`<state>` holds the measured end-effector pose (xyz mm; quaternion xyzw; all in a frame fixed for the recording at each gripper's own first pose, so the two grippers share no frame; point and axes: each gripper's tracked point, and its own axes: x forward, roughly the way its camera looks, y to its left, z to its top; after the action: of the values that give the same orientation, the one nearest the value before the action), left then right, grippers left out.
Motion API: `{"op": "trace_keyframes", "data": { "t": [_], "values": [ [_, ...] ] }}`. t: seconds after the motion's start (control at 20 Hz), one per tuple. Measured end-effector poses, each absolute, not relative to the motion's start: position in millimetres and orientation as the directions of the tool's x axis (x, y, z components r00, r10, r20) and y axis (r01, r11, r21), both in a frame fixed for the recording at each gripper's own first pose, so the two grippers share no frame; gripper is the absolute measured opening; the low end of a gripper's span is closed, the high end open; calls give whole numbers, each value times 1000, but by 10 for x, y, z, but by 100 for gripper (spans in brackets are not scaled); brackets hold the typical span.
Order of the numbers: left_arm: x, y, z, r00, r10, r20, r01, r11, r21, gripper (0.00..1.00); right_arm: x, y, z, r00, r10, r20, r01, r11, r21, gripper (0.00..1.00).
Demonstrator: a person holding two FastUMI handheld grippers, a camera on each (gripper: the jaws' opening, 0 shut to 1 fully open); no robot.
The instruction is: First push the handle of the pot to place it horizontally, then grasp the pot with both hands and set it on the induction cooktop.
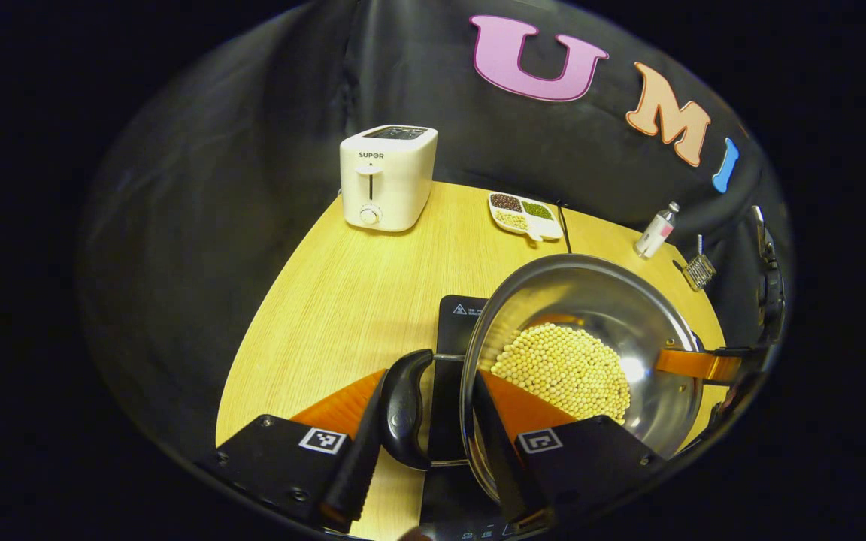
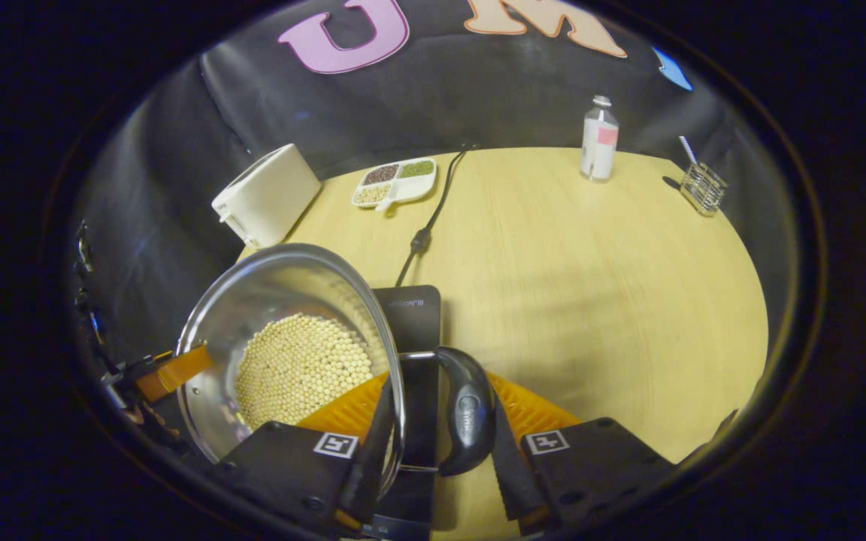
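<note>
In the left gripper view, the left gripper has its fingers on either side of the pot's near side handle, one finger outside the black grip and the other inside the rim against the wall. They pinch handle and wall together, as far as the picture shows. In the right gripper view the right gripper does the same on the opposite side handle, one finger inside the rim, the other outside the black grip, closed on it.

Between the two grippers hangs the pot, a shiny steel pan with a heap of pale soybeans in its bottom. It sits over the black induction cooktop, whose dark glass shows beneath and beside the rim in both views. Whether the base already rests on the glass or hangs just above it cannot be told from these pictures.

Both handles lie level, so the pushing step looks done. The step in hand is the two-handed carry and set-down. The next move calls for lowering both sides evenly, so the beans do not slide, centring the base on the cooktop, then spreading the fingers and drawing them out sideways without dragging the pot.

Farther off on the bench stand a white toaster, a divided dish of grains, a small bottle and a wire holder. The cooktop's cord runs toward the wall.
</note>
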<state>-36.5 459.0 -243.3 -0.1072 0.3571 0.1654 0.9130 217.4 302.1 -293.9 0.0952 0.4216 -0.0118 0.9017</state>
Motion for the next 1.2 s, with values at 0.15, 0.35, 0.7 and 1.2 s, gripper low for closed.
{"op": "trace_keyframes", "data": {
  "t": [0.15,0.35,0.7,1.2],
  "values": [
    [-340,4528,-2426,694,208,-689,-358,930,-80,75,2158,3036,-2950,638,64,-768,97,982,162,69],
    [-295,4579,-2411,695,240,-678,-347,937,-24,89,2151,3013,-2961,640,59,-766,93,984,153,96],
    [-216,4601,-2326,704,273,-655,-321,946,50,98,2197,2985,-2888,660,63,-748,89,983,161,95],
    [-2,4544,-1790,785,332,-523,-282,943,175,98,2306,2929,-2474,739,109,-665,37,979,202,99]
  ]
}}
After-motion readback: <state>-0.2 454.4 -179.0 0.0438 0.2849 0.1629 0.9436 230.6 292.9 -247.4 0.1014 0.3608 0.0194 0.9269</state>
